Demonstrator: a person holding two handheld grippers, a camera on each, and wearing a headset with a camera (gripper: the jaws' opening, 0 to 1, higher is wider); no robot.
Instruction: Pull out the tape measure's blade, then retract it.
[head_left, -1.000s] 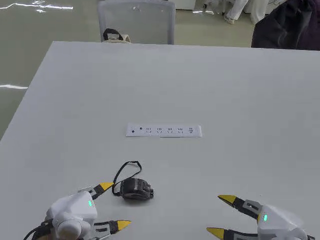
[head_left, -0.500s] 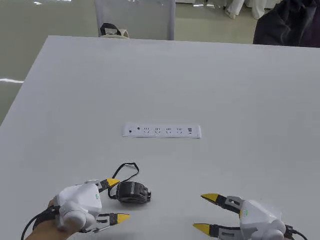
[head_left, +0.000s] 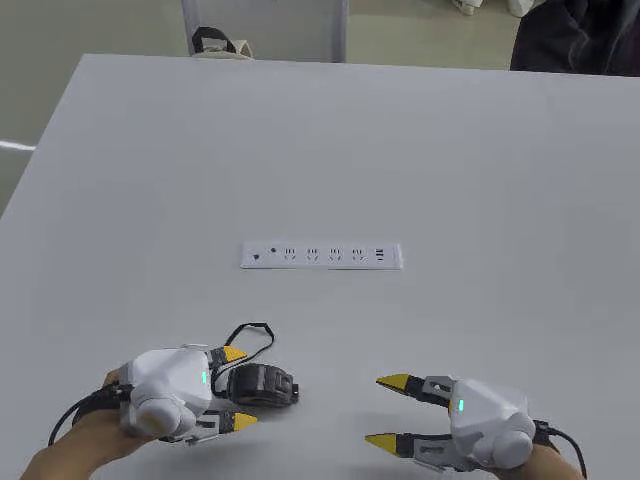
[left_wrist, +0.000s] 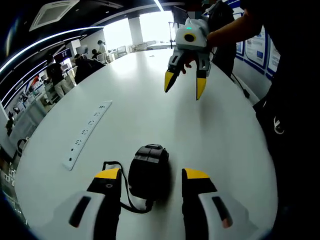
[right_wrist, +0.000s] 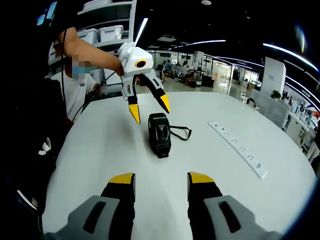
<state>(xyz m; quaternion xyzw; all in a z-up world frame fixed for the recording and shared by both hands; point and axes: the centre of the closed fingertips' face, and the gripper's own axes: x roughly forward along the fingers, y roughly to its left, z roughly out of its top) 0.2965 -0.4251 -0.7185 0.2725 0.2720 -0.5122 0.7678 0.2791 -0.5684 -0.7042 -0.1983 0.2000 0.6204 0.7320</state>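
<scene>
One black tape measure (head_left: 262, 385) lies on a white table (head_left: 450, 150), near the edge closest to the person, with two hand-held tools around it. The left tool (head_left: 239, 387) has its two yellow-tipped jaws spread wide and set one to each side of the case. It is not clamped on it: in the left gripper view a gap shows between the case and the right-hand jaw, while the other jaw sits just beside the case. A thin black wrist strap (head_left: 250, 335) loops out from the tape measure, away from the person, and lies flat on the table.

The right tool (head_left: 387, 411) is off to the right of the tape measure and apart from it. Its two jaws are also wide open and hold nothing, their yellow tips pointing toward the case. In the right gripper view the tape measure lies ahead of the jaws, beyond their tips, with the left tool over its far end.

One white power strip (head_left: 322, 256) lies flat near the middle of the table, farther from the person than the tape measure and well apart from both tools.
</scene>
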